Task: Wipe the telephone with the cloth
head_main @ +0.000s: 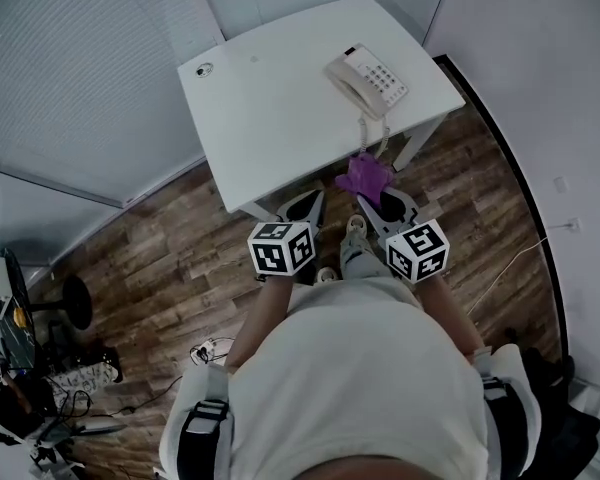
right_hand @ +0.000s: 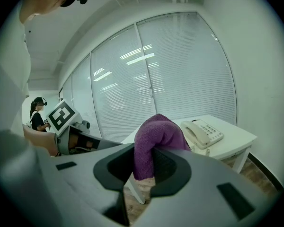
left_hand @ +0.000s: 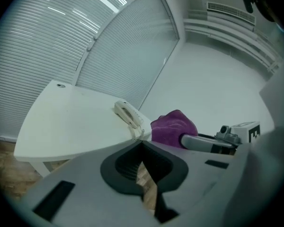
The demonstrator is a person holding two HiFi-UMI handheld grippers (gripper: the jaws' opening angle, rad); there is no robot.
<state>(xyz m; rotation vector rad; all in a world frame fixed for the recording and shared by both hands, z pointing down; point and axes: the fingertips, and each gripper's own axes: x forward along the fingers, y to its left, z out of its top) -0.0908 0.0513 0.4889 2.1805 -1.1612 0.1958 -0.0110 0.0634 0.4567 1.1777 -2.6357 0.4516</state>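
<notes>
Wood floor [head_main: 170,258]: open stretch left of the table and in front of it; clutter only at far lower left. White table [head_main: 280,108]: set in a corner by the blinds, top mostly bare, near edge facing the person. Left gripper [head_main: 310,203]: over the floor just short of that near edge, jaws closed tip to tip, nothing between them. Right gripper [head_main: 372,200]: beside it, also short of the edge, jaws clamped on the cloth. Telephone [head_main: 368,81]: on the table by its right near corner, close to both edges, handset on its cradle, coiled cord hanging over the near edge. Purple cloth [head_main: 364,176]: bunched up above the right jaws, off the table, just below the cord. Small round grommet [head_main: 204,69]: far left corner of the top.
</notes>
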